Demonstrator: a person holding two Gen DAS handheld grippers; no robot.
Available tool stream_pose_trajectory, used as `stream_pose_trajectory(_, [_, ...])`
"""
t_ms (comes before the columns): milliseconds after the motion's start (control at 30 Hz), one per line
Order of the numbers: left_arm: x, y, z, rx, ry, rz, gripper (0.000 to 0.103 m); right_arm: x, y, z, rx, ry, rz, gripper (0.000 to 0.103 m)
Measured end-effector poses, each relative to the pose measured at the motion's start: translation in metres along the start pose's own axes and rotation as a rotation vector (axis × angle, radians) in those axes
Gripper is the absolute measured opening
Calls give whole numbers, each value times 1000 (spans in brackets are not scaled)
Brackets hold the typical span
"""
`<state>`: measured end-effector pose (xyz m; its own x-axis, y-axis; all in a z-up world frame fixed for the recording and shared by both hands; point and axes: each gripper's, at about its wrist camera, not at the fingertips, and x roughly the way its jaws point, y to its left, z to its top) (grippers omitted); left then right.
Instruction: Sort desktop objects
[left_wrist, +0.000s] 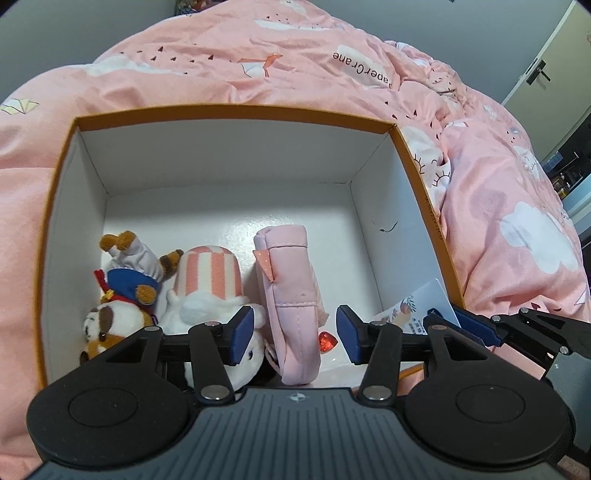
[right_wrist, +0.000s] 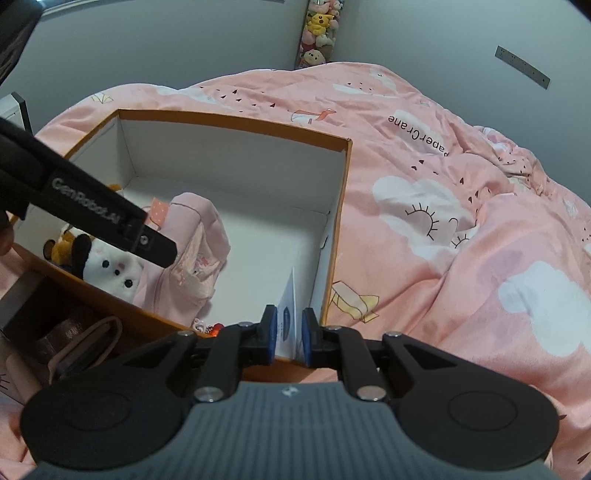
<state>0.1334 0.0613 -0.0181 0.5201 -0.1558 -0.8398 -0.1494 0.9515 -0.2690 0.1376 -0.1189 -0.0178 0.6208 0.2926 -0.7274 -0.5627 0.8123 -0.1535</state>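
Observation:
An orange-rimmed white box (left_wrist: 236, 110) sits on the bed. Inside it, on the near left, lie a brown-and-white dog plush (left_wrist: 122, 295), a white plush in pink stripes (left_wrist: 210, 280) and a pink pouch (left_wrist: 291, 295) on its edge, with a red heart charm (left_wrist: 327, 341) beside it. My left gripper (left_wrist: 295, 332) hangs open over the pouch, its pads clear of the fabric. My right gripper (right_wrist: 290, 334) is shut on a white printed card (right_wrist: 290, 317) standing in the box's (right_wrist: 236, 123) near right corner. The card (left_wrist: 417, 306) also shows in the left wrist view.
A rumpled pink duvet (right_wrist: 443, 221) surrounds the box. The far half of the box floor (left_wrist: 229, 206) is bare. Dark items and a pink strap (right_wrist: 85, 343) lie outside the box's near left wall. A door (left_wrist: 546, 70) stands far right.

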Motion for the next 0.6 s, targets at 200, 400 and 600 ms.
stream_pose_trajectory(200, [-19, -7, -6, 37, -35, 2, 58, -11, -2, -3, 23, -32, 24, 21])
stream_pose_trajectory(400, [-45, -16, -16, 107, -83, 20, 58, -36, -5, -12, 62, -114, 62, 40])
stream_pose_trajectory(600, [-74, -27, -31, 186, -135, 25, 58, -62, -13, -17, 115, -186, 92, 39])
